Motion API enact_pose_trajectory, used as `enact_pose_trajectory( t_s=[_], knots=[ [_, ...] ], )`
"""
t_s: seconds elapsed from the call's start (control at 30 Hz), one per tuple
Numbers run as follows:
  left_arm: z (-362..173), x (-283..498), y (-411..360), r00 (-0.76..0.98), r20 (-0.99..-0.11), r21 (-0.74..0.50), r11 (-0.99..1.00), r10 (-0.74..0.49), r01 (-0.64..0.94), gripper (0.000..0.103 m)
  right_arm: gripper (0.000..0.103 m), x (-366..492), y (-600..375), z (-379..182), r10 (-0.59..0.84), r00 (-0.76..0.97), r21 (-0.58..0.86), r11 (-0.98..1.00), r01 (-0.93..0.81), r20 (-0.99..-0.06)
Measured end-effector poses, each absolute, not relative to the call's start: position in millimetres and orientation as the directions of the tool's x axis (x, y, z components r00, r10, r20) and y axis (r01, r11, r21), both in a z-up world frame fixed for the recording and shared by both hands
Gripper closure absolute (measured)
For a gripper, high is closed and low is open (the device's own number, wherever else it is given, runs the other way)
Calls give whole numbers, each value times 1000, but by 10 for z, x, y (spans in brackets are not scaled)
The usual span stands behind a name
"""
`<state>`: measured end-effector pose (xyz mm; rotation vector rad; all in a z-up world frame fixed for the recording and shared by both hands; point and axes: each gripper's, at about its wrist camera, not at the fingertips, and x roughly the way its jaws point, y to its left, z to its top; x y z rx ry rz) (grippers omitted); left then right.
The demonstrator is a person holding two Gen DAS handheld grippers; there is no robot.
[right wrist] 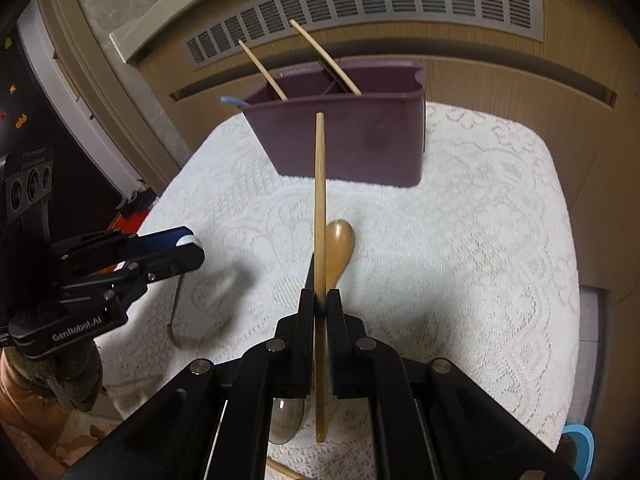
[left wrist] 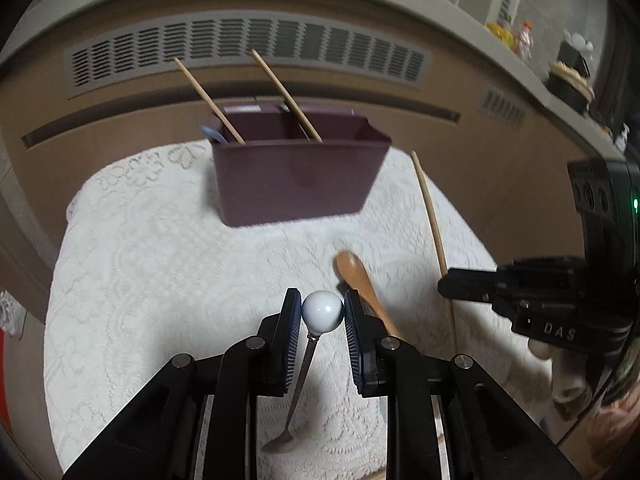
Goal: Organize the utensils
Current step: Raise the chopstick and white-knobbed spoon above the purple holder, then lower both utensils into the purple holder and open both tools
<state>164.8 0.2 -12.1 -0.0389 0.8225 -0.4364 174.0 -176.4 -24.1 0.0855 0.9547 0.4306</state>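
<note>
**A:** Where does the chopstick (right wrist: pixel 320 216) sit against the caddy (right wrist: pixel 360 140)?

**B:** It is clamped in the right gripper (right wrist: pixel 320 308), its long axis running straight ahead along the fingers, far tip pointing at the caddy's front wall. The purple caddy stands ahead at the back of the lace-covered tabletop (right wrist: pixel 480 240), divided into compartments, with two chopsticks (right wrist: pixel 262 69) already leaning out of it. The held stick looks to need tipping upright before it drops in.

**A:** And the left side?

**B:** The left gripper (left wrist: pixel 322 312) is clenched on the white ball end of a thin metal spoon (left wrist: pixel 322 311), whose stem hangs down to a small bowl just above the cloth. The caddy lies ahead of it too, slightly left of its fingers.

**A:** Which is nearer?

**B:** Hard to judge; both seem about equally off.

**A:** Anything left lying?

**B:** A wooden spoon (right wrist: pixel 340 244) flat on the cloth between the two grippers, bowl toward the caddy. A blue handle (right wrist: pixel 232 101) pokes from the caddy's left end.
</note>
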Motion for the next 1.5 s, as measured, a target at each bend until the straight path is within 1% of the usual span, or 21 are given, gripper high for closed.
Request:
enact_pose_trajectory(
  t_s=[0.13,0.33,0.67,0.83,1.03,1.2,1.5],
  knots=[
    [155,1614,117,652,-644,-215,913,-399,346,80,96,1709,-1736,-35,403,547,253,909,-331,-734],
    [644,1636,189,724,-551,-215,909,-414,356,80,96,1655,-1687,366,391,636,200,914,-353,-666],
    [1523,2004,201,821,-402,-161,914,-405,372,80,96,1872,-1616,1204,339,780,67,931,-359,-526],
    [1743,2232,206,840,-348,-170,909,-417,380,80,96,2119,-1588,1465,336,823,54,935,-352,-458],
    [1745,2617,110,841,-341,-165,908,-419,385,80,96,2533,-1607,1565,331,856,75,941,-329,-396],
    [1559,2991,79,822,-375,-196,903,-429,382,80,96,2911,-1607,1429,322,857,89,946,-313,-403],
    [991,3338,71,776,-458,-243,901,-434,360,80,96,3323,-1586,867,275,854,87,960,-264,-441]
  ],
)
